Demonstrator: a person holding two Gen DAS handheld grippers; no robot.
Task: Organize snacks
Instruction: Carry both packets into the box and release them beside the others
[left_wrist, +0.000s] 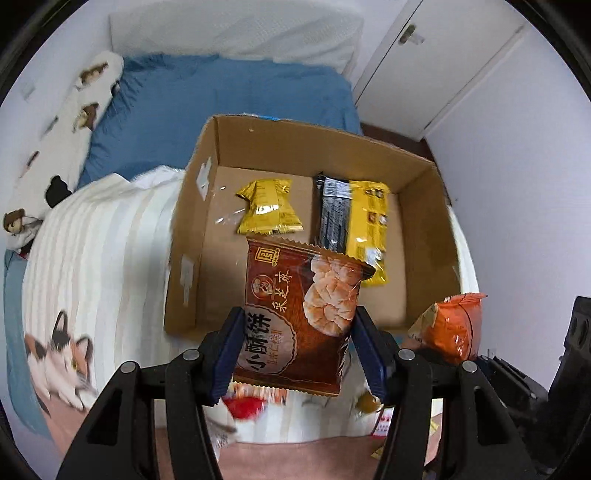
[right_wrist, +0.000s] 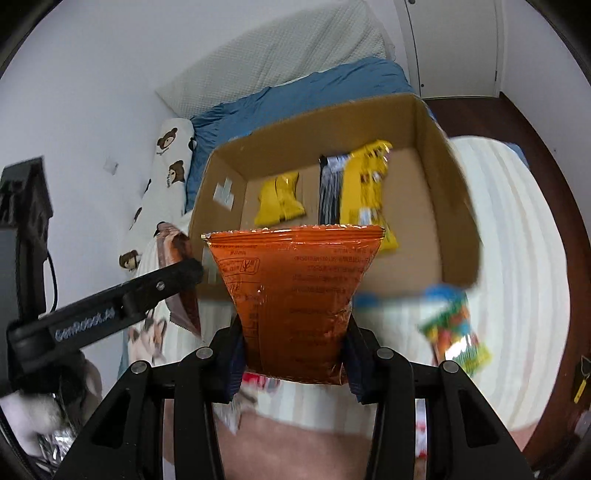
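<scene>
Two snack packs are on their way to the cardboard box (left_wrist: 192, 236) on the bed (left_wrist: 221, 92). On the left, the left gripper (left_wrist: 295, 354) has its jaws clamped on a brown biscuit pack (left_wrist: 299, 314); on the right, the right gripper (right_wrist: 293, 354) pinches an orange packet (right_wrist: 295, 291). Next, each must clear the near wall before release, avoiding the small yellow pack (left_wrist: 267, 210) and large yellow-black bag (left_wrist: 354, 225) inside. More snacks lie loose on the striped blanket (left_wrist: 92, 240).

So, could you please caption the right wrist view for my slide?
Right gripper holds an orange snack packet before a cardboard box containing two yellow packets.
</scene>
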